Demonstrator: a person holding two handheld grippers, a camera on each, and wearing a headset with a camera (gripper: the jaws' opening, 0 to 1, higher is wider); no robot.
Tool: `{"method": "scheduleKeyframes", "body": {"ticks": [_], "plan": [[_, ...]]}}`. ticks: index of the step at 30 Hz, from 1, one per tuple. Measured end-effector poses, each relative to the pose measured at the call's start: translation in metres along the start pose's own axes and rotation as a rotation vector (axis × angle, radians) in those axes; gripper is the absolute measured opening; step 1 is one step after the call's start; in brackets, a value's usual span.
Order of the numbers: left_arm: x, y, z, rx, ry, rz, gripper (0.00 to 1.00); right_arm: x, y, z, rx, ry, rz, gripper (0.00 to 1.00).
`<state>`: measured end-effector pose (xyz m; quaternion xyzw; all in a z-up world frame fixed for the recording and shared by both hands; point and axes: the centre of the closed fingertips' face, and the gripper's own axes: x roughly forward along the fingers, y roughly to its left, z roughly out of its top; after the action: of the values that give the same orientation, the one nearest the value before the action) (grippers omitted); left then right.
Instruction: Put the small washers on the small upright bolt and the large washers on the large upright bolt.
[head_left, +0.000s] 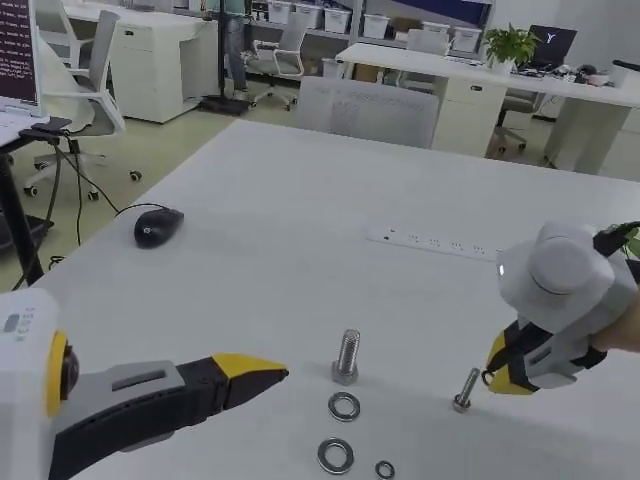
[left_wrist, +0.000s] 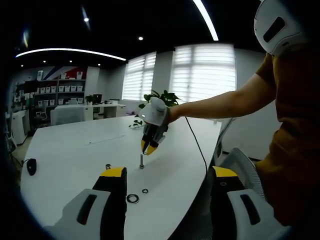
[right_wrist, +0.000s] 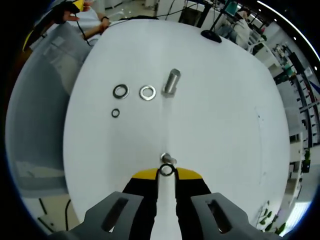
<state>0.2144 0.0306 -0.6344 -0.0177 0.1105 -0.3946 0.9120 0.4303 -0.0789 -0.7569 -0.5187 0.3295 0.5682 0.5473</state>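
Note:
The large bolt (head_left: 346, 357) stands upright on the white table (head_left: 300, 220), with two large washers (head_left: 344, 407) (head_left: 335, 455) and a small washer (head_left: 385, 469) lying flat in front of it. To the right, the small bolt (head_left: 466, 390) stands slightly tilted. My right gripper (head_left: 497, 372) hovers just beside its top. In the right gripper view, that gripper (right_wrist: 166, 174) is shut on a small washer (right_wrist: 166, 170), held right at the small bolt's head (right_wrist: 166, 159). My left gripper (left_wrist: 169, 175) is open and holds nothing, low at the left of the large bolt (left_wrist: 108, 166).
A black mouse (head_left: 158, 226) lies at the table's left and a white power strip (head_left: 430, 241) further back. A grey chair (head_left: 365, 110) stands behind the far edge. The person's arm (left_wrist: 215, 102) reaches across in the left gripper view.

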Motion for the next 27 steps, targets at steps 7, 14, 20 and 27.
{"method": "scheduleKeyframes", "body": {"ticks": [7,14,20,27], "plan": [[-0.001,0.002,-0.001,-0.007,0.003,0.005,0.67,0.004,-0.008,0.007,-0.024,0.015,0.008,0.12],[-0.002,0.004,-0.002,-0.016,0.004,0.011,0.67,0.01,-0.005,0.008,-0.034,0.031,0.028,0.12],[-0.002,0.005,-0.004,-0.02,0.008,0.012,0.67,0.015,-0.005,0.005,-0.039,0.042,0.033,0.12],[-0.002,0.008,-0.004,-0.022,0.007,0.016,0.66,0.024,-0.005,0.002,-0.047,0.052,0.043,0.13]]}}
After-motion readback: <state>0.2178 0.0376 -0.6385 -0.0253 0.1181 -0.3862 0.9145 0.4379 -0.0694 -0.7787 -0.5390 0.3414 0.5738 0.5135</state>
